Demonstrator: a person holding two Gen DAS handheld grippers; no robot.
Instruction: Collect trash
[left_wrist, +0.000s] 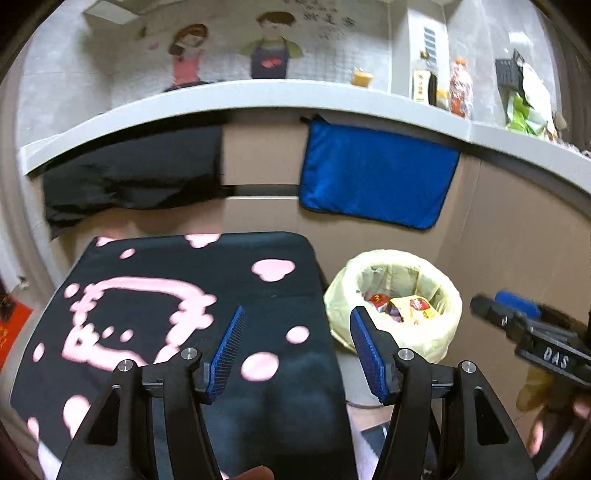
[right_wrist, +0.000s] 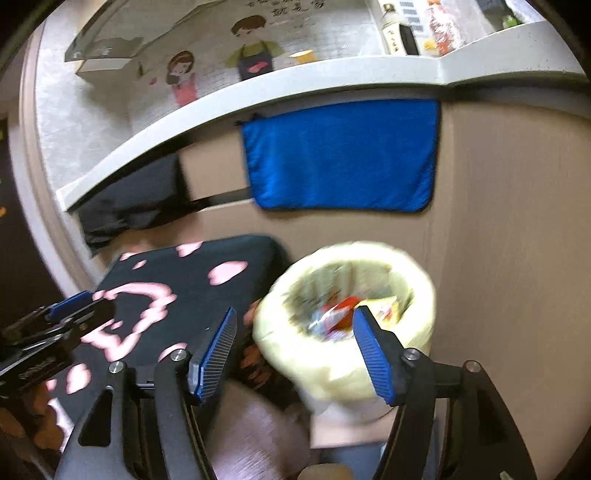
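While open, right hand-held gripper (right_wrist: 295, 332) fronts trash bin (right_wrist: 406, 269).

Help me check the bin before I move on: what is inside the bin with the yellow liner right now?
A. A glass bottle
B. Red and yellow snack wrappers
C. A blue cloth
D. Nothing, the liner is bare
B: the bin with the yellow liner holds red and yellow wrappers, seen in both wrist views, while the blue cloth hangs on the cabinet front behind.
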